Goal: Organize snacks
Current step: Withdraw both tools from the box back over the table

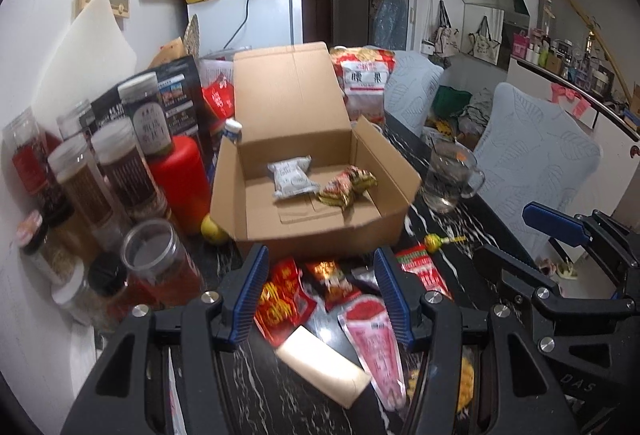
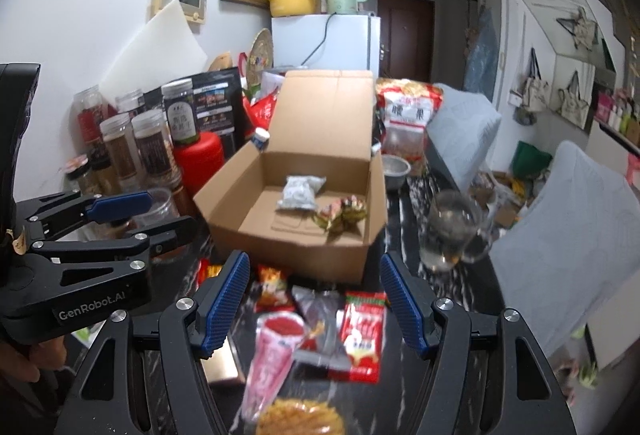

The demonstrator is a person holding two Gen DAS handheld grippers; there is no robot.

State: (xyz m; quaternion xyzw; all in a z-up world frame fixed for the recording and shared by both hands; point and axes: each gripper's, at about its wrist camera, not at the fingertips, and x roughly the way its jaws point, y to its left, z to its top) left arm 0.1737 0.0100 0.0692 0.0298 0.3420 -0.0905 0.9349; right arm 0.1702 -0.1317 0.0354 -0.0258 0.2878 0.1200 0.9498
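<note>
**Both tools open above loose snack packets; cardboard box partly filled.**

The left tool (image 1: 320,293) and right tool (image 2: 314,301) hang with jaws spread wide and nothing between them, each over the packets in the lower centre of its frame, probably to choose the next one. The cardboard box (image 1: 320,235) stands on the counter (image 1: 436,235) at frame centre, lid upright at the back, so its top is free for loading. Inside lie a white packet (image 1: 290,177) and, just beside it on the right, a red-and-green packet (image 1: 347,186); the rest of the box floor is bare. In front of the box wait a red packet (image 1: 280,301), a pink packet (image 1: 374,345) and a cream bar (image 1: 322,365). Lidded jars (image 1: 100,175) stand at frame left and a glass mug (image 1: 448,175) at frame right; their contents cannot be told.
</note>
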